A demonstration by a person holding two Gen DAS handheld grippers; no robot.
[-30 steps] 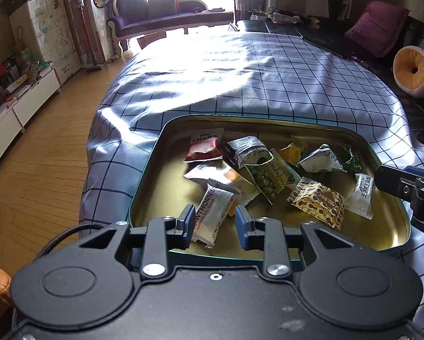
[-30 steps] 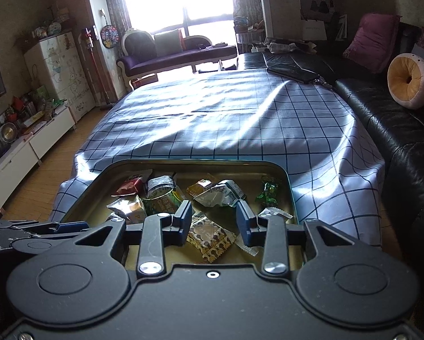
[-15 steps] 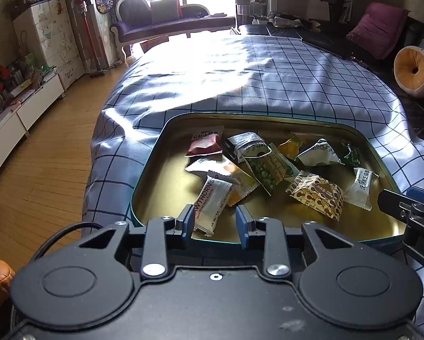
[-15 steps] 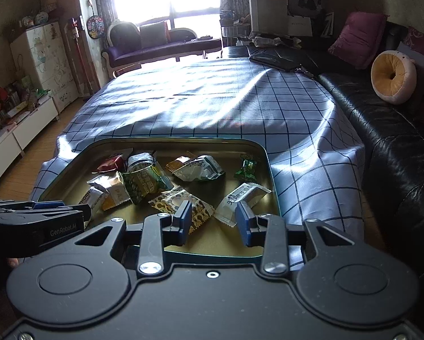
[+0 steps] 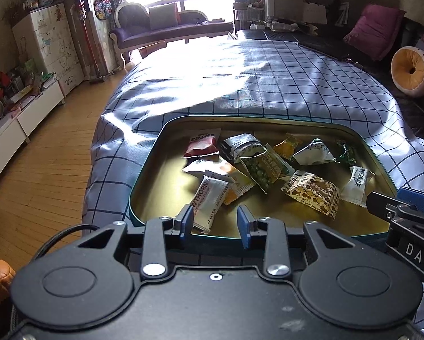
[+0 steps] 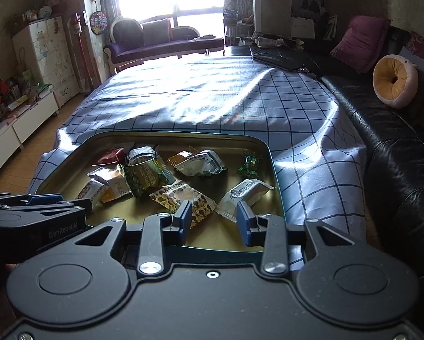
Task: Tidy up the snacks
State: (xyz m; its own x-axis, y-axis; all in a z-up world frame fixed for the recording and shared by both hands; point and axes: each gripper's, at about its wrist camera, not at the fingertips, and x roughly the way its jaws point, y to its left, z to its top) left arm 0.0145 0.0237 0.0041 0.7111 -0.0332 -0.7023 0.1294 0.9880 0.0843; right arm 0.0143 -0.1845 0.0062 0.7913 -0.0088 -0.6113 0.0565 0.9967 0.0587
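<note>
Tray: I see a gold metal tray point(image 5: 152, 198) with a teal rim on the checked cloth point(image 5: 268, 85) over the worktop, at its near end.
Snacks: a loose heap of wrapped packets lies inside the tray, mostly toward its middle and far side.
Left fingers: my left gripper point(image 5: 215, 222) hangs over the tray's near rim, and its jaws have just been opening a little; the gap is moderate and nothing is clamped. A white hawthorn packet point(image 5: 212, 201) lies in the tray just past them, in line with the left pad.
Right fingers: my right gripper point(image 6: 213, 221) is parted to a moderate gap and empty, above the tray's near edge.
Ahead of right: the brown patterned packet point(image 6: 183, 198) and a white packet point(image 6: 244, 194) lie just beyond the fingertips, side by side.
Green candy: a small green-wrapped piece point(image 6: 250, 164) sits apart near the tray's right wall.
</note>
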